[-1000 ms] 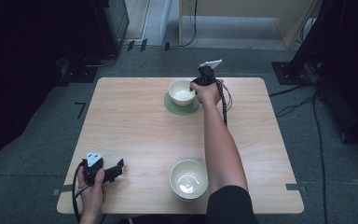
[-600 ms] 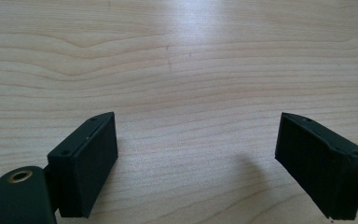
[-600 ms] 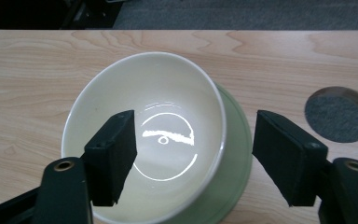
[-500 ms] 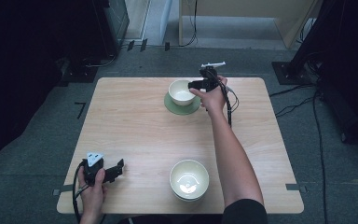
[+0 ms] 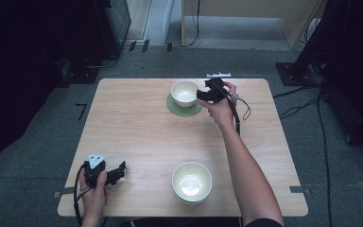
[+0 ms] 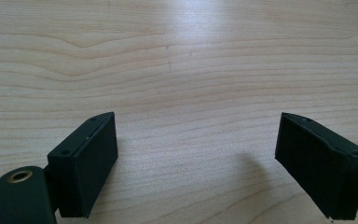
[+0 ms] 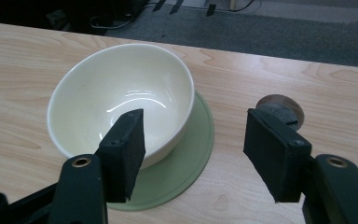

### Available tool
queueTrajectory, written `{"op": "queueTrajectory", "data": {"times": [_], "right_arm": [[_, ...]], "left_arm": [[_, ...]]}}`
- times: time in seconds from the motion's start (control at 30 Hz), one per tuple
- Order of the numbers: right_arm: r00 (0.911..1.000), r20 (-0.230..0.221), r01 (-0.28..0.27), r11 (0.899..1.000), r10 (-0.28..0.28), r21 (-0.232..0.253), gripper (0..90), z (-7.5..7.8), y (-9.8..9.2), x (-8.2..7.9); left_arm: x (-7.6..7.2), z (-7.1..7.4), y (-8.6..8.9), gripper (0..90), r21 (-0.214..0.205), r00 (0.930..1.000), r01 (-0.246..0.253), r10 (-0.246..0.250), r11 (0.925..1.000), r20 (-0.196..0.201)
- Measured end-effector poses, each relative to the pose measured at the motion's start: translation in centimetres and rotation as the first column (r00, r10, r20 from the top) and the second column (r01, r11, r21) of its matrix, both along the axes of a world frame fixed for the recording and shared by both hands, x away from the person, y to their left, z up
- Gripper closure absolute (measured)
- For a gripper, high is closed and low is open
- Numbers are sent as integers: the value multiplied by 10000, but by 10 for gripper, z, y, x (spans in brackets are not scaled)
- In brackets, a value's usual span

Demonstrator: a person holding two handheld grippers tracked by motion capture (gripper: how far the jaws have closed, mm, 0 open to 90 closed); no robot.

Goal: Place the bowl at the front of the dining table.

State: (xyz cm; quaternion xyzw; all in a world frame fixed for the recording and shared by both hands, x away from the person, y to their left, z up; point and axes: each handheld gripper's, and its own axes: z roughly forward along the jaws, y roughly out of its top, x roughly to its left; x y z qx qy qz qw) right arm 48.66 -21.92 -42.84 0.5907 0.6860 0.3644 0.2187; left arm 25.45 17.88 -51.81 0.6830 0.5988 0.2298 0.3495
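The left tool rests at the near left of the wooden bench, its jaws spread over bare wood. Further right, a cream bowl sits near the front edge. At the far side another cream bowl stands on a green plate. Just beside its right rim is the right tool, whose jaws have just been closing a little yet stand apart; nothing is between them and they grip nothing.

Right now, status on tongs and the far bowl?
Right tongs open, just off bowl. Bowl upright on green saucer. Left tongs open, idle. Nothing blocking.
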Motion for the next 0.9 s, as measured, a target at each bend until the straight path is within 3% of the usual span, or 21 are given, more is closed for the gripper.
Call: {"op": "queueTrajectory", "data": {"times": [0.27,0.47,0.9], "right_arm": [[9995,87,-313,9995,313,99,366,-1,1,-17],[9989,395,-291,9973,264,676,284,-1,-6,-30],[9973,730,-128,9977,79,667,273,4,-23,-57]], "left_arm": [[0,0,0,127,29,10000,1,-1,10000,3],[0,0,0,128,30,10000,3,-3,10000,5],[0,0,0,127,57,10000,15,-15,10000,-1]]}}
